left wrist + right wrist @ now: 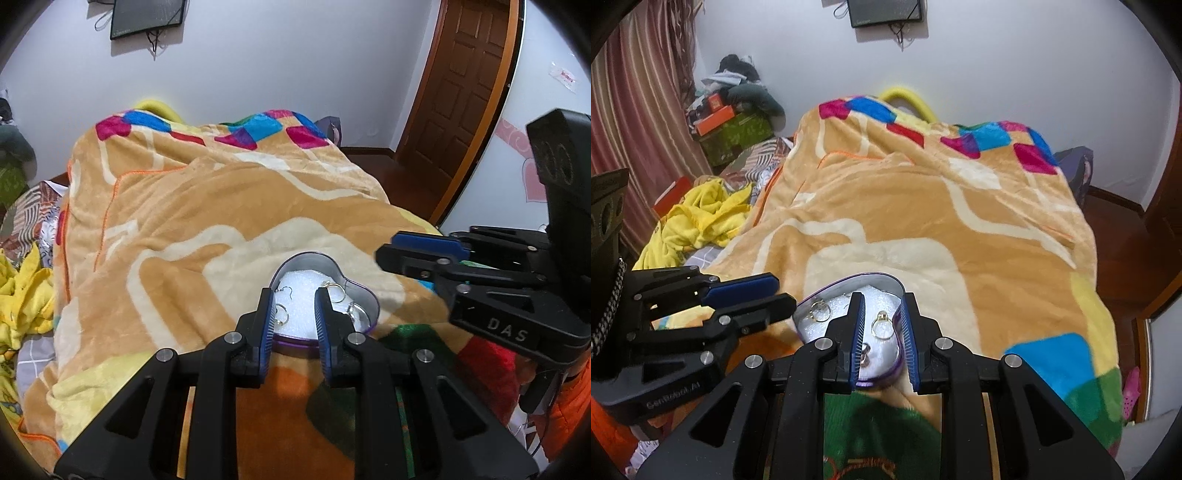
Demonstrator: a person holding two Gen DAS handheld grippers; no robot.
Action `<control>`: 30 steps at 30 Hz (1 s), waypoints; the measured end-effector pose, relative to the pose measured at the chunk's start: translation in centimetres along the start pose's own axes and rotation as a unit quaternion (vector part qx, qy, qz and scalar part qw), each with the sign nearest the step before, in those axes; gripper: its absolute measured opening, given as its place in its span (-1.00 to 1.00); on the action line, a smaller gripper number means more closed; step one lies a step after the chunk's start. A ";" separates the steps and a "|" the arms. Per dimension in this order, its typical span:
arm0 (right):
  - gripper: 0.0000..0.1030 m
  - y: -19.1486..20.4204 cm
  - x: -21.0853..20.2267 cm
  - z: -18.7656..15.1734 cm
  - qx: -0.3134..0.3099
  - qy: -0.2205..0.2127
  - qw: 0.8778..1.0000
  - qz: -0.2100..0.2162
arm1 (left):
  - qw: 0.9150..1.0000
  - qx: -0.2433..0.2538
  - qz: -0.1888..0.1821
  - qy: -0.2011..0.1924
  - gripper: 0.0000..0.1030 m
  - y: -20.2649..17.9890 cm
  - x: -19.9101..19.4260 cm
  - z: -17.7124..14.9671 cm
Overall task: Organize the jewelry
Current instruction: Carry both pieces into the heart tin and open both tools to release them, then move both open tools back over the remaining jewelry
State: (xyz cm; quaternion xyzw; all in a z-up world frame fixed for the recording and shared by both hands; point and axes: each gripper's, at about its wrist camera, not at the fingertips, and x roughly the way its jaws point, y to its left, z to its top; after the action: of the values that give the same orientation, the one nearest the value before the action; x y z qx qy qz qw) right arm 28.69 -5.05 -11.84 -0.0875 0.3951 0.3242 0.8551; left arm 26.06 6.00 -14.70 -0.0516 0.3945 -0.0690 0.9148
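Left wrist: my left tongs [291, 295] hang narrowly parted and empty over the heart-shaped tin [364, 293], which sits on the blanket [192, 206] near the bed's near edge. Earrings [334, 291] lie on its white foam.

Right wrist: my right tongs [881, 299] are likewise slightly apart, grasping nothing, above a gold ring [881, 325]. I judge picking comes next (small pieces, needing a careful pinch). The fingers hide part of the tin.

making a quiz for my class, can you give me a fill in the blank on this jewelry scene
The jewelry sits in a tin shaped like a ____.
The tin's white foam lining holds several gold ____.
The tin rests on an orange plush ____.
High on the white wall hangs a dark ____.

Missing words: heart; rings; blanket; screen
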 end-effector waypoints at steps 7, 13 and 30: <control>-0.64 0.9 -3.6 -1.0 0.002 -0.028 0.999 -0.020 | 1.000 0.003 0.005 -0.013 -0.57 -0.9 -2.9 -0.7; -0.34 1.7 -6.3 -2.6 0.006 -0.046 0.998 -0.035 | 1.000 0.011 0.009 -0.017 -0.39 -2.0 -5.0 -1.9; -0.30 2.1 -9.1 -8.3 0.033 -0.035 0.996 -0.070 | 0.999 0.018 -0.018 0.023 -0.27 -4.9 -6.0 -6.6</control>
State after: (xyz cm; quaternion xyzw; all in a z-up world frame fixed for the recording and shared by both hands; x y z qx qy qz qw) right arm 17.90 -11.25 -10.56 -0.0750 0.3687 0.2533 0.8912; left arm 16.79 1.91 -14.17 -0.0411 0.4134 -0.0937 0.9048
